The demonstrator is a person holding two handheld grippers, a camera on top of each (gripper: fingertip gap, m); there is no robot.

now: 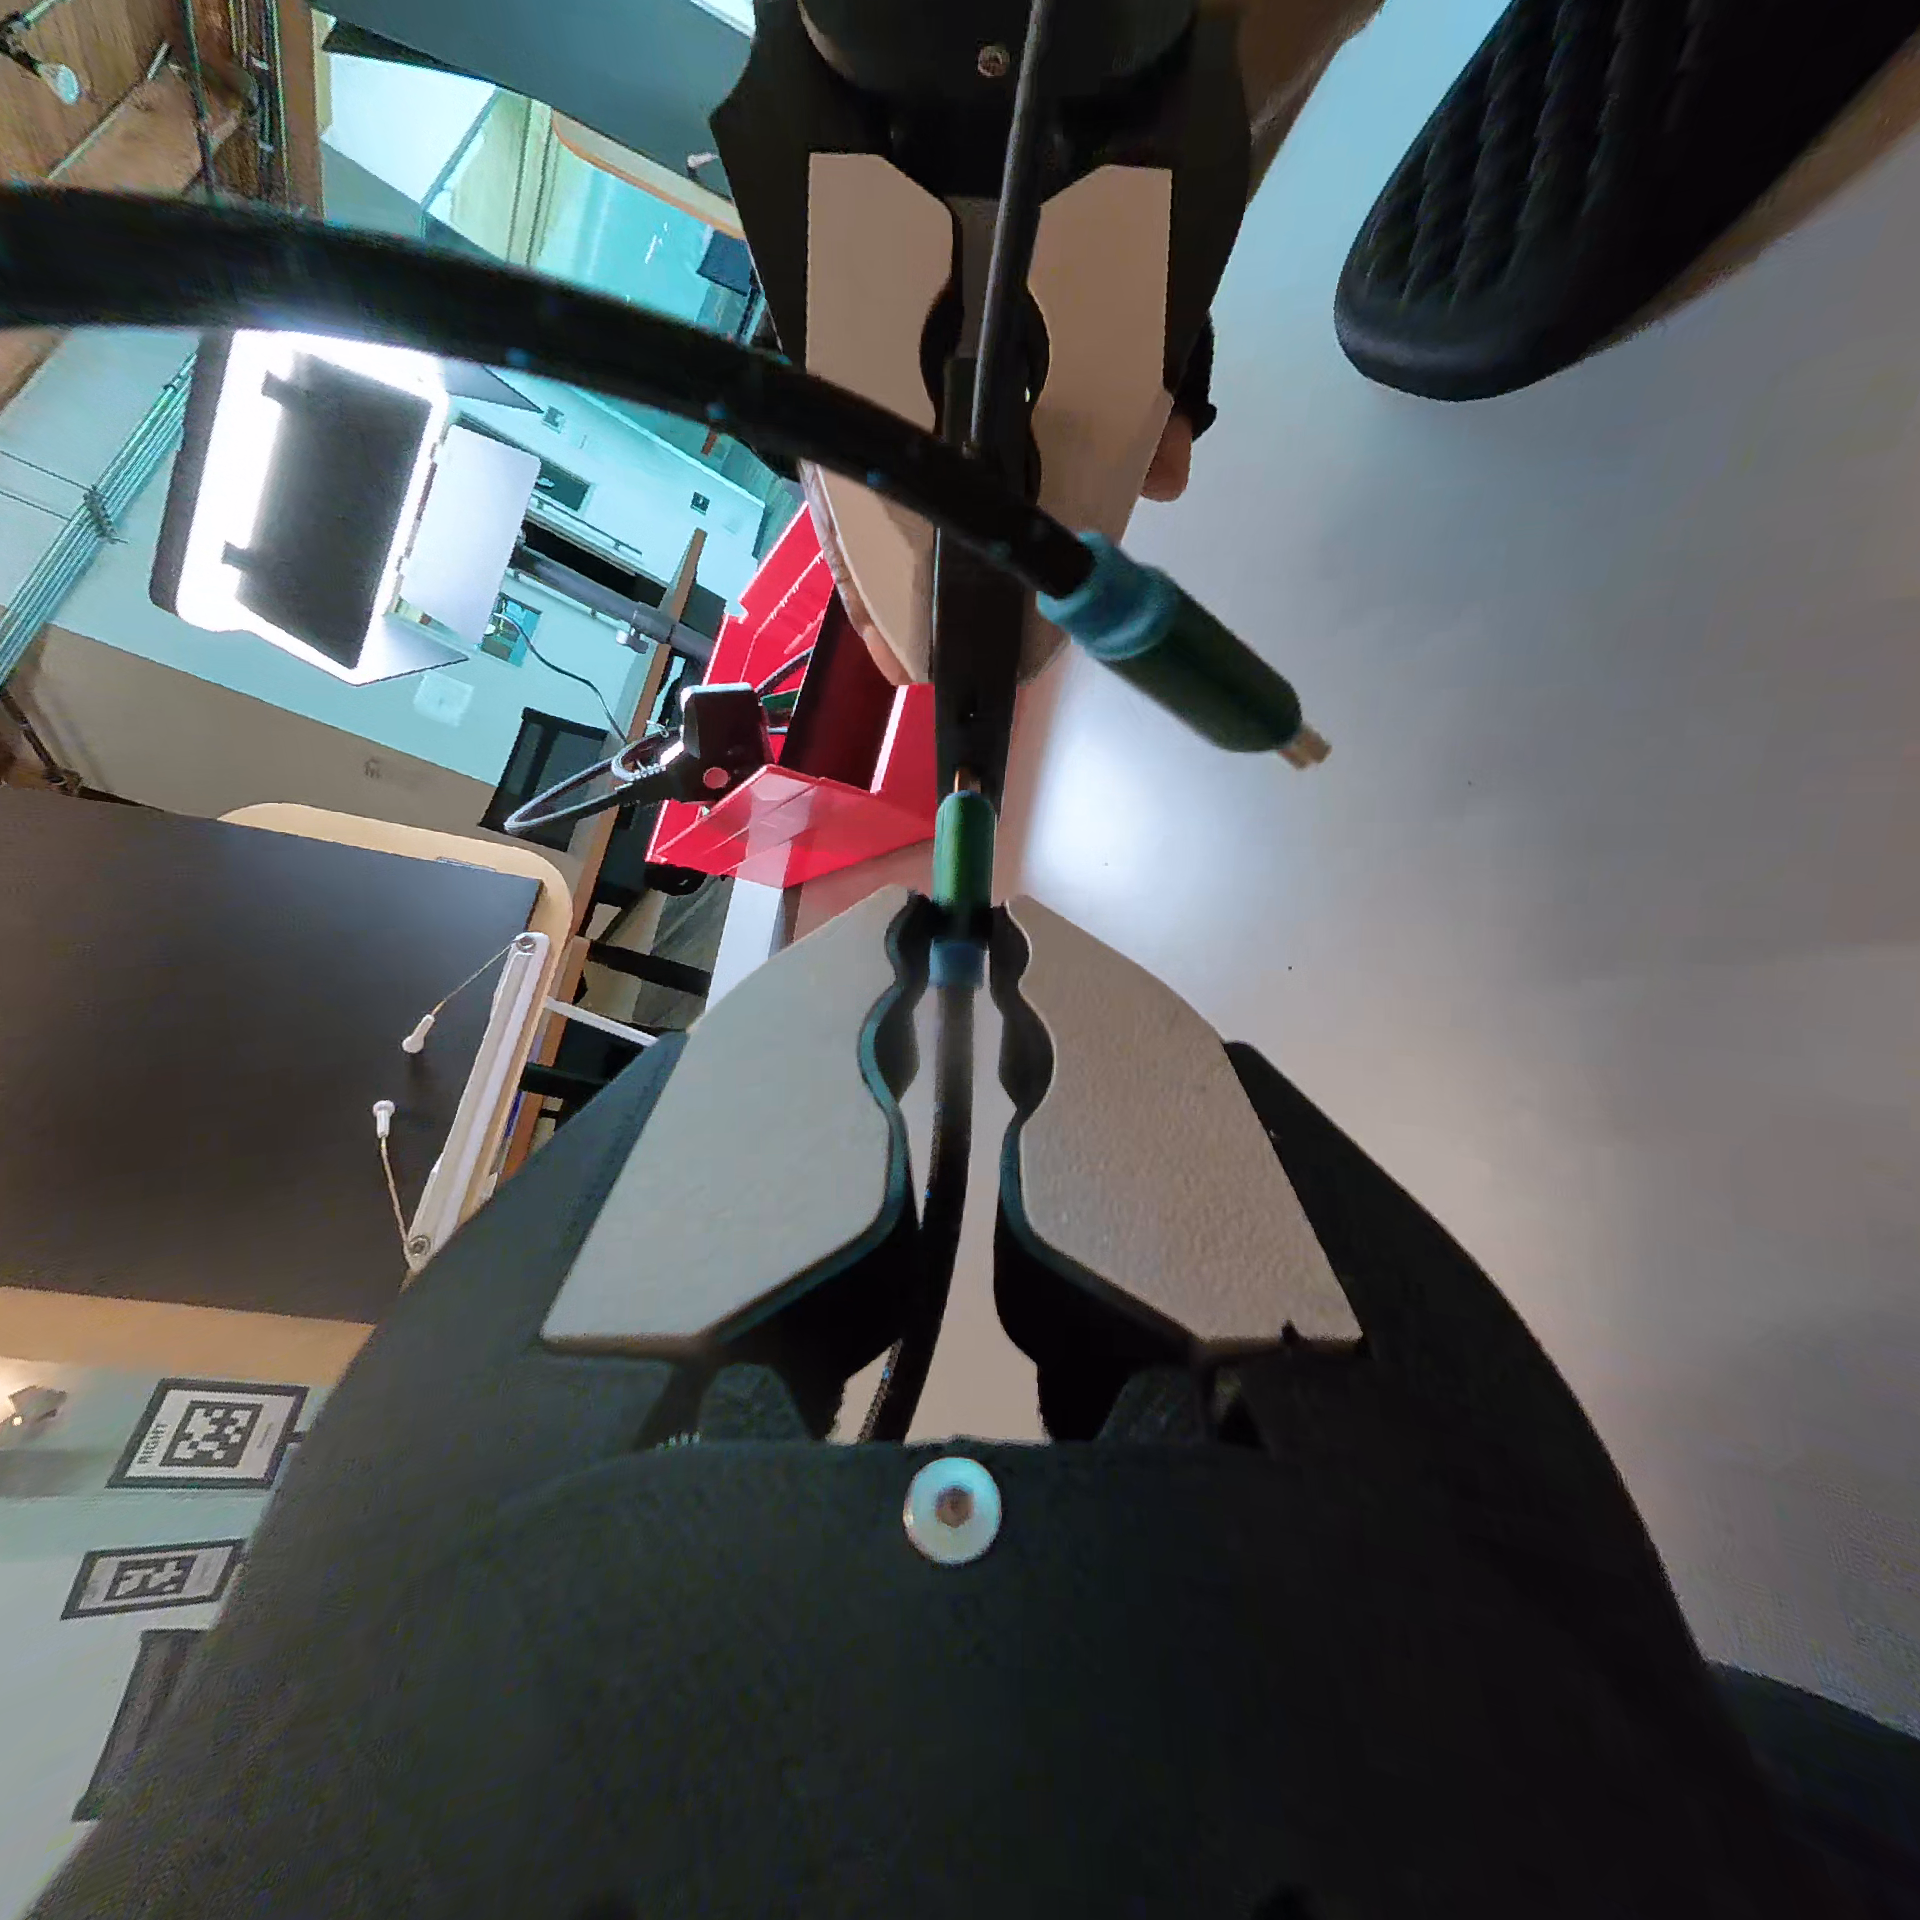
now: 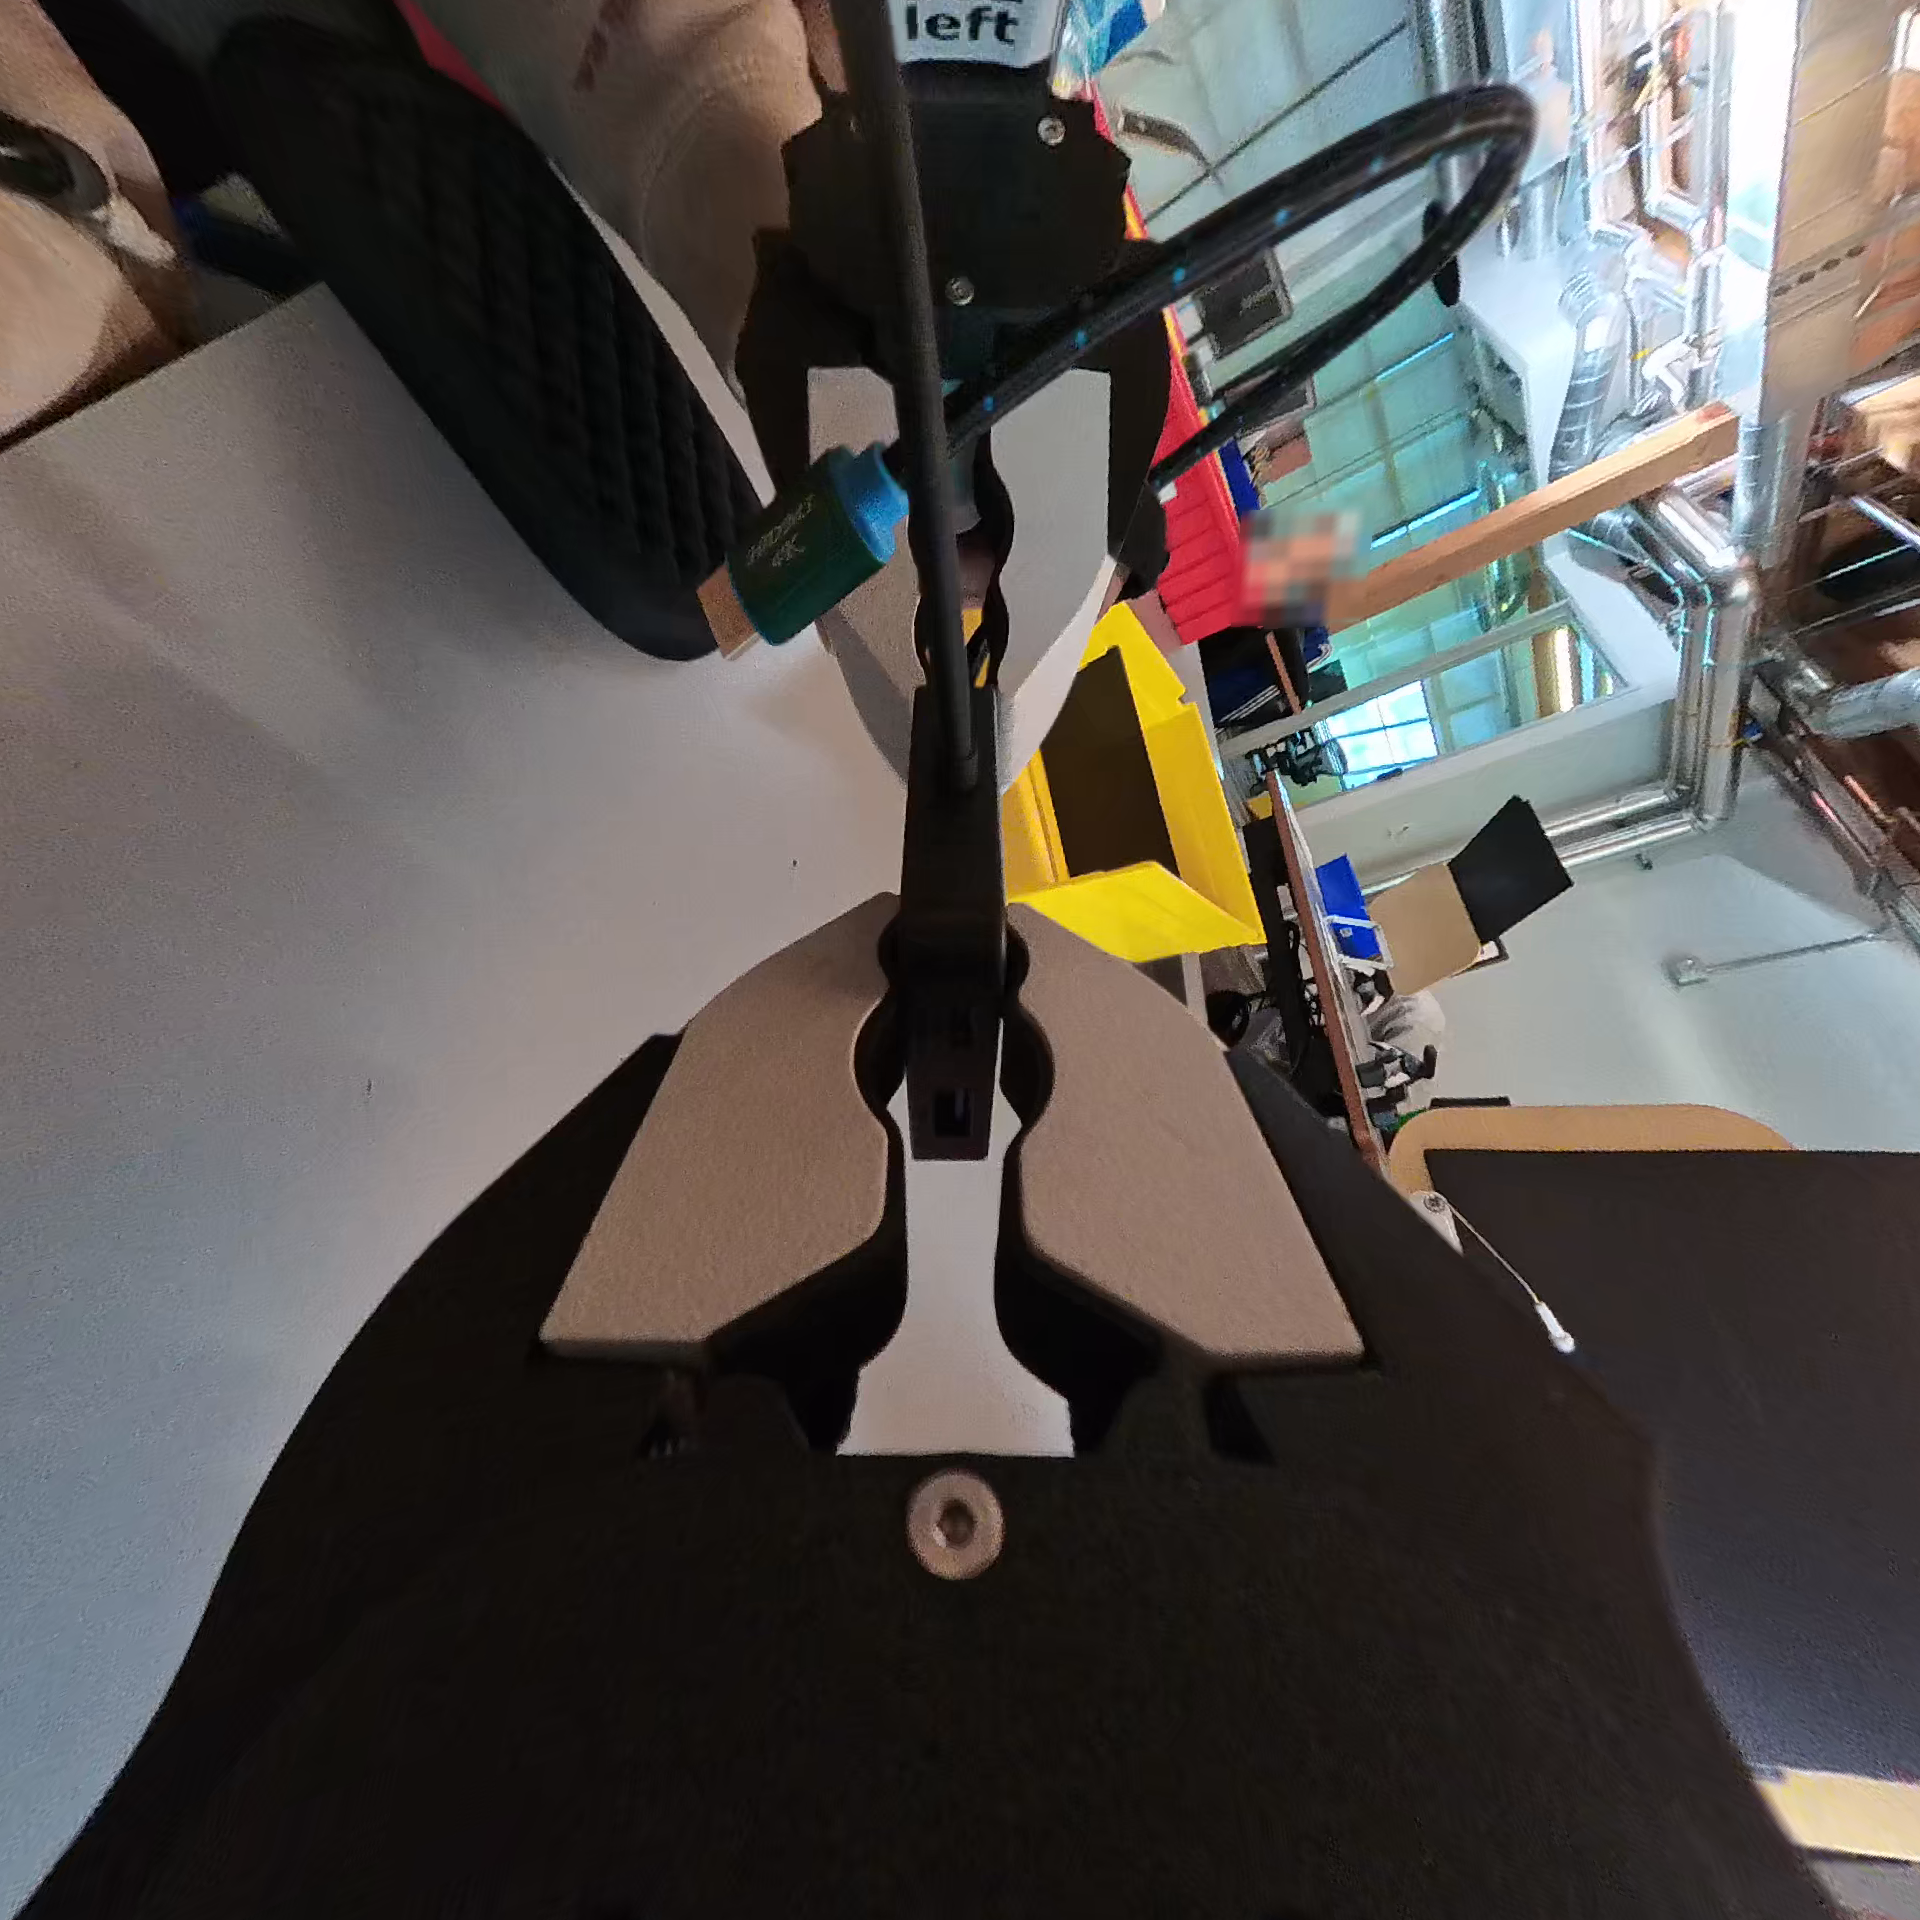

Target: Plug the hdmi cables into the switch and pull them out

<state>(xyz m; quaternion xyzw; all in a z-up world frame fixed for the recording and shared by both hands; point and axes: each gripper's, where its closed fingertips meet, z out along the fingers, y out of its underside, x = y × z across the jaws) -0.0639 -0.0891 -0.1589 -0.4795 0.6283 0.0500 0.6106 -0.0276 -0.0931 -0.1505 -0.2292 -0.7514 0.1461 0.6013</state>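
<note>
Switch (image 2: pixel 951 997) between right tool (image 2: pixel 951 940) fingers, plug (image 1: pixel 961 852) in left tool (image 1: pixel 958 914) facing it, second plug (image 1: pixel 1184 649) hanging above desk (image 1: pixel 1507 831)

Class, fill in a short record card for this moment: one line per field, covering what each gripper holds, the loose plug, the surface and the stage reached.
left gripper: shut on green HDMI plug, at its cable end
right gripper: shut on black switch
plug and switch: tip at the switch's end, facing it; whether it is seated cannot be told
second green plug: free in the air, gold tip bare, in no port
black braided cable: arcs up from the second plug
surface: white table
also in view: red bins, yellow bin
</note>
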